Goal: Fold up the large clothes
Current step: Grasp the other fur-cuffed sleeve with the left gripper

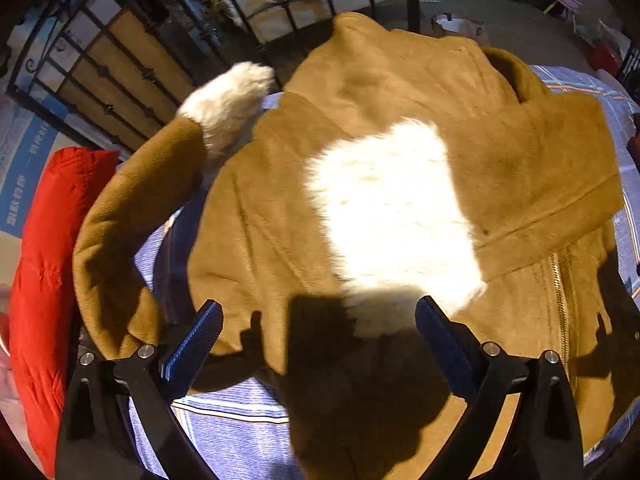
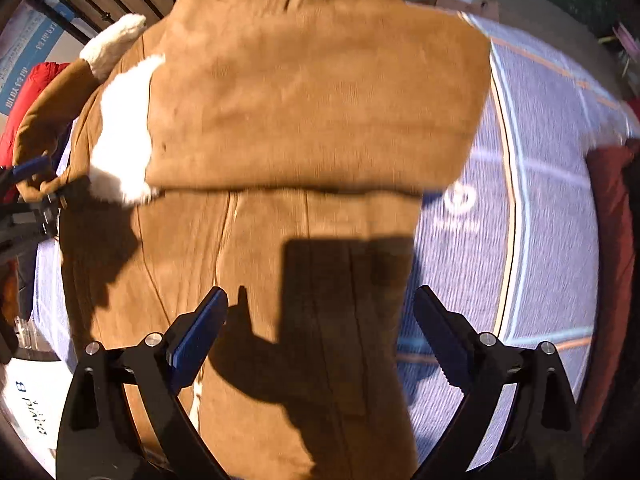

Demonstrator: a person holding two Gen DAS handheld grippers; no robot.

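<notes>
A tan suede coat (image 1: 520, 168) with white fleece lining (image 1: 392, 208) lies on a blue striped cloth (image 1: 224, 432). Its left sleeve (image 1: 132, 216) with a white fleece cuff (image 1: 228, 104) arches up off the cloth. My left gripper (image 1: 318, 320) is open and empty just above the coat's near edge. In the right wrist view the coat (image 2: 312, 100) has one part folded across its body. My right gripper (image 2: 320, 308) is open and empty above the coat's lower part. The left gripper (image 2: 44, 184) shows there beside the sleeve.
A red padded garment (image 1: 44, 272) lies at the left edge of the cloth. A black iron railing (image 1: 120, 76) stands behind. Bare blue cloth (image 2: 540, 208) lies to the right of the coat, with a dark red item (image 2: 612, 240) at its far right.
</notes>
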